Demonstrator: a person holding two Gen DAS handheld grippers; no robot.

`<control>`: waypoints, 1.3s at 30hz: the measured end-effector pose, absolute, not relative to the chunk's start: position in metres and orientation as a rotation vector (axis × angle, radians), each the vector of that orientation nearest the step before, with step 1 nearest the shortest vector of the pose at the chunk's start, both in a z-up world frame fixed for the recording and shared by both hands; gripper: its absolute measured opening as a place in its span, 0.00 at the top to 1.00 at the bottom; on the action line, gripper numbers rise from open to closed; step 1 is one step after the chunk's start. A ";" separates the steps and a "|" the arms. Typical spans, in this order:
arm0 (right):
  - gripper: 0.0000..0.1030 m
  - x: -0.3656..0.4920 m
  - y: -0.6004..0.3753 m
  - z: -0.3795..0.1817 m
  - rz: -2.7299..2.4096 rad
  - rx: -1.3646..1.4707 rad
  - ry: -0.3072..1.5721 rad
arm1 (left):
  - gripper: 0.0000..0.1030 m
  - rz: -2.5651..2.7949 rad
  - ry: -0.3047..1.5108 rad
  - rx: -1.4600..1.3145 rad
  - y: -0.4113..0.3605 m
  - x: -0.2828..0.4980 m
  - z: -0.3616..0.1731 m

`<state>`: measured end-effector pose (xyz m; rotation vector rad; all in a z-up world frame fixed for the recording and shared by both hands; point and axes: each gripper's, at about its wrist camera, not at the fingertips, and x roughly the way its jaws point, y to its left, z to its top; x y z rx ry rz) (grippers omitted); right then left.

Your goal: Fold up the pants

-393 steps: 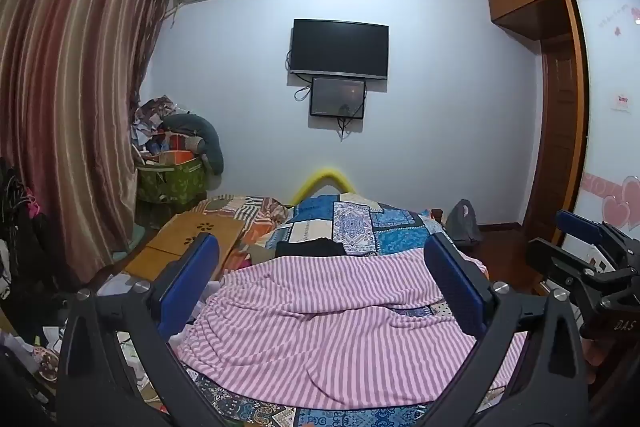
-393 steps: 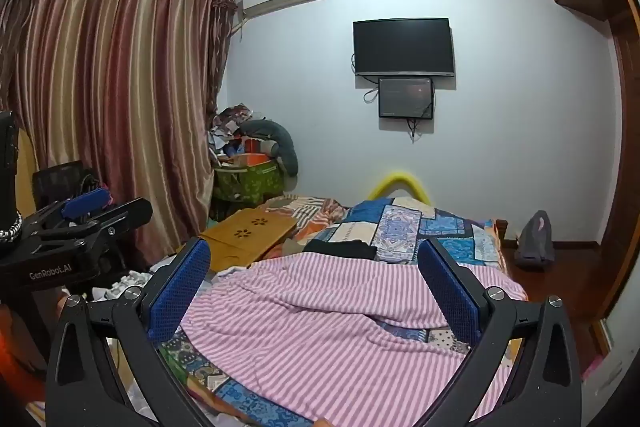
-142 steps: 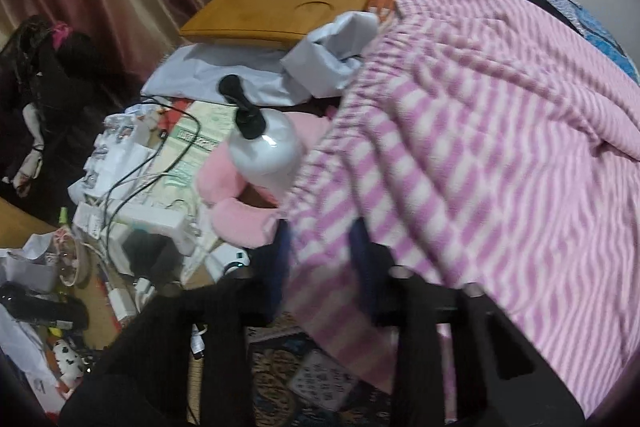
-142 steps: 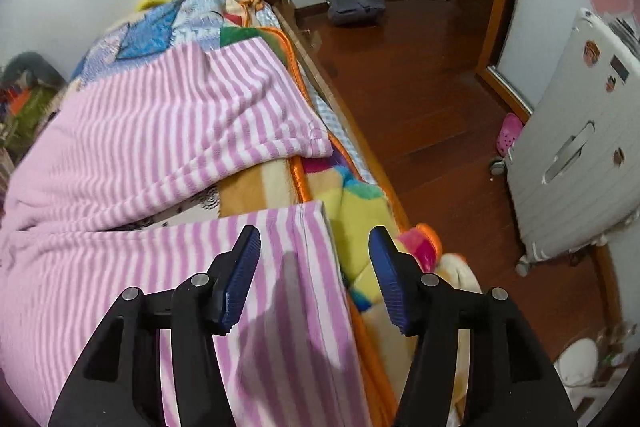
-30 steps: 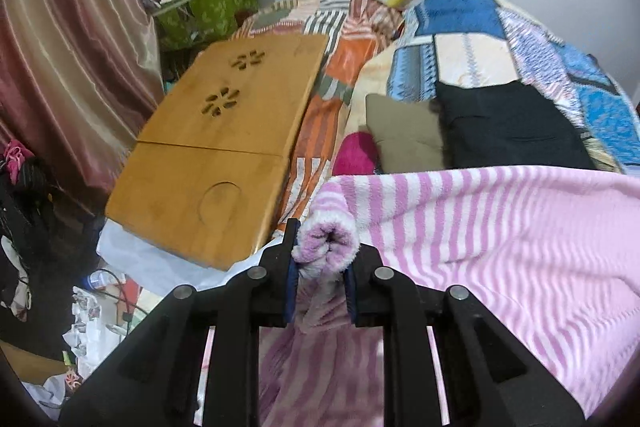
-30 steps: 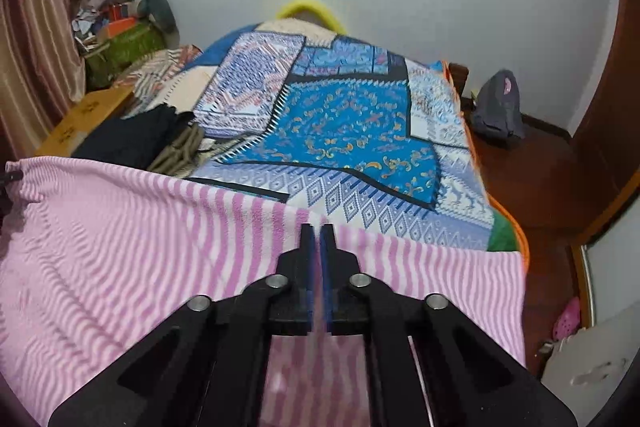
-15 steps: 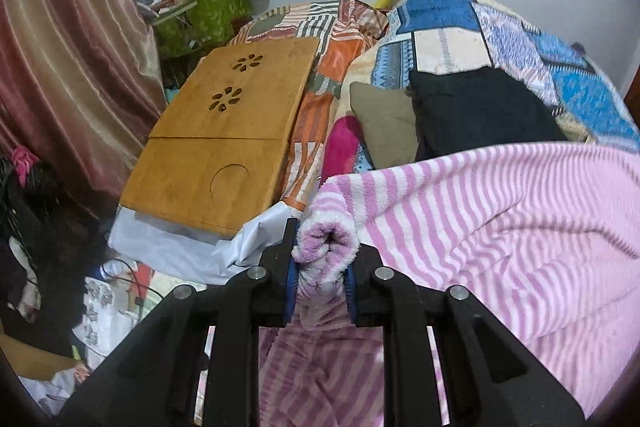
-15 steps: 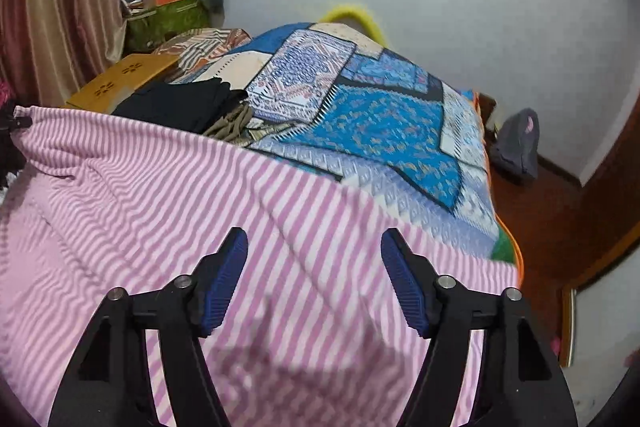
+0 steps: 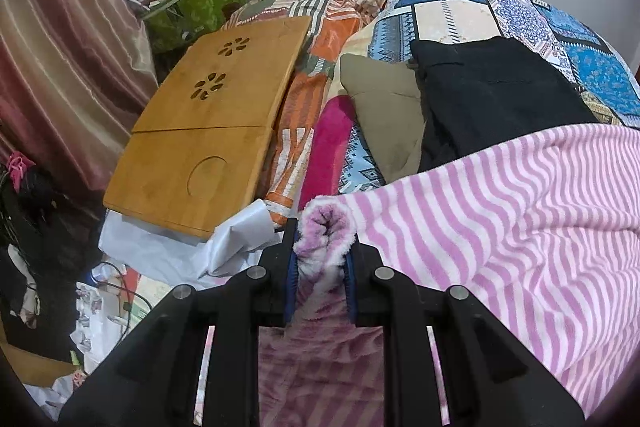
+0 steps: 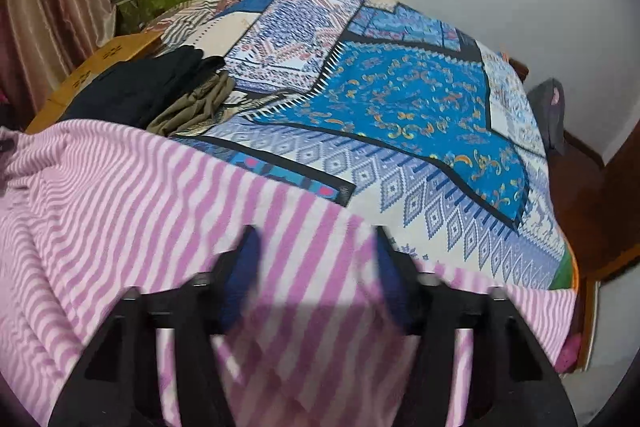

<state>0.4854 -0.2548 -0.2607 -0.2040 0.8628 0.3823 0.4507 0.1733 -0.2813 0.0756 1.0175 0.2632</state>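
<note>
The pink-and-white striped pants [image 9: 500, 219] lie spread over the near part of the bed. My left gripper [image 9: 320, 259] is shut on a bunched corner of them at their left edge, beside the bed's side. In the right wrist view the same pants [image 10: 120, 195] cover the lower half of the picture. My right gripper [image 10: 316, 237] hovers over their far edge, blurred. Its jaws stand apart and are closing, with the striped cloth lying flat below and between them and neither pad pressing on it.
Beyond the pants lie a black folded garment [image 9: 492, 99], a khaki one [image 9: 384, 107] and a magenta cloth [image 9: 328, 147] on the blue patchwork bedspread [image 10: 400, 107]. A wooden lap desk [image 9: 208, 131] and floor clutter sit left of the bed. A dark bag [image 10: 552, 111] stands on the floor at right.
My right gripper let go of the pants' edge, opened wide, and now stands narrower and lower over the cloth. My left gripper keeps its hold and has sunk slightly.
</note>
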 end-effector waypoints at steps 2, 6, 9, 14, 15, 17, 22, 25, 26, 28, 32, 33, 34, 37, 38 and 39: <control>0.91 0.479 -0.250 -0.256 0.378 -0.232 0.853 | 0.82 0.260 1.014 0.064 0.171 0.449 -0.278; 0.92 0.469 -0.249 -0.244 0.373 -0.236 0.838 | 0.82 0.254 0.993 0.063 0.168 0.443 -0.263; 0.92 0.453 -0.257 -0.229 0.380 -0.195 0.806 | 0.82 0.240 0.966 0.049 0.168 0.431 -0.245; 0.92 0.410 -0.268 -0.202 0.409 -0.128 0.768 | 0.82 0.227 0.934 0.016 0.174 0.406 -0.218; 0.92 0.399 -0.269 -0.198 0.408 -0.130 0.759 | 0.82 0.228 0.927 0.016 0.175 0.398 -0.212; 0.92 0.375 -0.273 -0.190 0.410 -0.115 0.746 | 0.82 0.223 0.916 0.009 0.176 0.386 -0.205; 0.92 0.312 -0.284 -0.174 0.431 -0.038 0.719 | 0.82 0.191 0.881 -0.014 0.185 0.348 -0.184; 0.92 0.277 -0.283 -0.173 0.444 -0.015 0.717 | 0.82 0.165 0.862 -0.014 0.190 0.322 -0.175; 0.92 0.264 -0.282 -0.172 0.446 -0.008 0.714 | 0.82 0.159 0.857 -0.012 0.191 0.315 -0.173; 0.92 0.240 -0.282 -0.175 0.454 0.018 0.717 | 0.82 0.138 0.845 -0.001 0.195 0.296 -0.170; 0.92 0.208 -0.281 -0.183 0.463 0.064 0.731 | 0.82 0.108 0.837 0.010 0.203 0.265 -0.175; 0.92 0.201 -0.281 -0.184 0.460 0.063 0.735 | 0.82 0.097 0.845 0.004 0.206 0.257 -0.181; 0.92 0.194 -0.279 -0.187 0.458 0.057 0.740 | 0.82 0.089 0.856 0.002 0.210 0.251 -0.187; 0.92 0.175 -0.275 -0.195 0.449 0.058 0.748 | 0.82 0.086 0.896 0.002 0.215 0.235 -0.210; 0.92 0.171 -0.275 -0.198 0.446 0.066 0.756 | 0.81 0.091 0.911 0.001 0.217 0.230 -0.218; 0.92 0.168 -0.275 -0.202 0.444 0.072 0.763 | 0.81 0.094 0.927 -0.004 0.220 0.225 -0.227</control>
